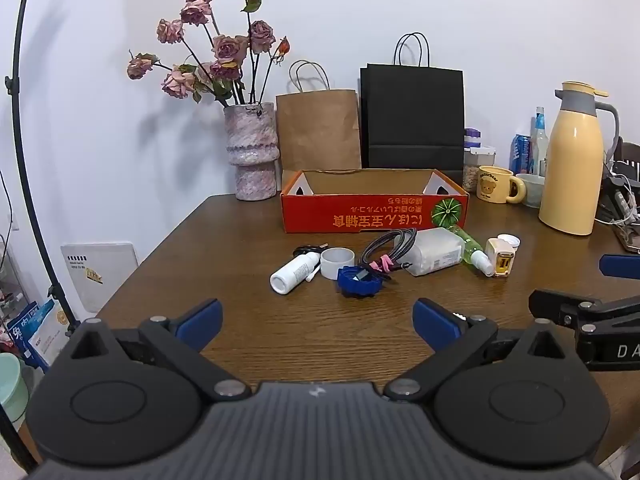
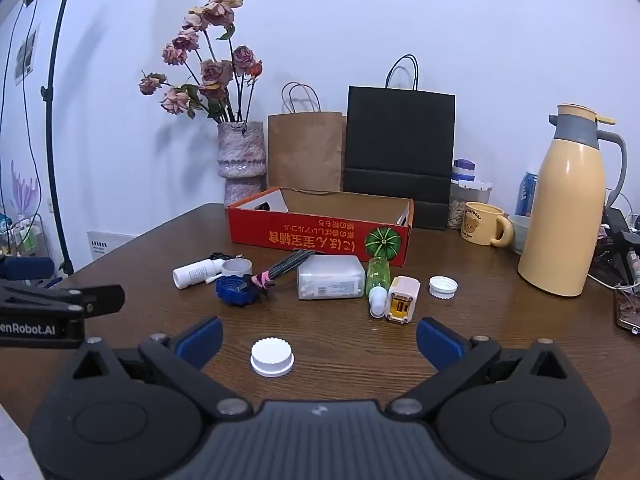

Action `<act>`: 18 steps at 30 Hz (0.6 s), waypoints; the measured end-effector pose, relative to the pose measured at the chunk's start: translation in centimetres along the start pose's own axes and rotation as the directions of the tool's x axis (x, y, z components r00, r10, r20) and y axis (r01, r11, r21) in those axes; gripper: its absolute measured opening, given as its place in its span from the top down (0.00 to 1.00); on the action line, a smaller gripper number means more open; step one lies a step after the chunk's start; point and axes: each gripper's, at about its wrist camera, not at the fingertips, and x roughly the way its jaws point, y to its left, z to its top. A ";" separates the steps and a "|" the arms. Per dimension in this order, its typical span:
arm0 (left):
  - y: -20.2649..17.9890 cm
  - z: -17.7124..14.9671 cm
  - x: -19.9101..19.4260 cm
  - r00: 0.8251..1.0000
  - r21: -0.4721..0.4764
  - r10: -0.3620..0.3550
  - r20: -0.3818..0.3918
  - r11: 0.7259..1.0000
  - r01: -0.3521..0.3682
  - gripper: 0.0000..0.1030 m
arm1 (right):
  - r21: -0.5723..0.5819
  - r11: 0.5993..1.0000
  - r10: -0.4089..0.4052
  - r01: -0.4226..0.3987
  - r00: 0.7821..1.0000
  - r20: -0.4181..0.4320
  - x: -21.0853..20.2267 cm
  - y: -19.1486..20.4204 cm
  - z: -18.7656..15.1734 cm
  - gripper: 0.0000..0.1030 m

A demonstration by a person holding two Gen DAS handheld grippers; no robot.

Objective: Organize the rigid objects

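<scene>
An open red cardboard box [image 1: 374,212] [image 2: 320,236] stands mid-table. In front of it lie a white bottle [image 1: 294,272] [image 2: 196,272], a tape roll [image 1: 337,262] [image 2: 237,267], a blue lid [image 1: 358,280] [image 2: 236,291], a bundled cable [image 1: 386,250] [image 2: 286,266], a white plastic case [image 1: 434,254] [image 2: 330,282], a green spray bottle [image 1: 474,250] [image 2: 378,280], a cream charger [image 1: 500,258] [image 2: 402,298] and white caps [image 2: 443,286] [image 2: 272,356]. My left gripper [image 1: 318,322] is open and empty, short of the blue lid. My right gripper [image 2: 319,338] is open, with the near white cap between its fingers on the table.
A vase of dried roses [image 1: 252,152], a brown bag [image 1: 318,128] and a black bag [image 1: 412,116] stand behind the box. A bear mug [image 2: 482,224], a yellow jug [image 2: 568,208] and cables sit at the right. The table's left edge [image 1: 160,248] drops off.
</scene>
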 end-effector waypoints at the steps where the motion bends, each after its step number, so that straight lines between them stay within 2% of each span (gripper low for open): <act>1: 0.0 0.0 0.0 1.000 0.000 0.002 -0.001 1.000 -0.002 0.00 | 0.000 1.000 0.000 0.000 1.000 -0.003 0.0 0.0 0.0 0.00; 2: 0.1 0.1 0.1 1.000 -0.013 -0.012 -0.021 1.000 0.012 0.00 | 0.000 1.000 0.001 -0.001 1.000 -0.003 0.0 0.0 0.0 0.00; 18: 0.1 -0.1 0.0 1.000 -0.021 -0.011 -0.009 1.000 0.011 0.00 | 0.005 1.000 0.003 -0.003 1.000 -0.011 0.2 0.1 0.0 0.00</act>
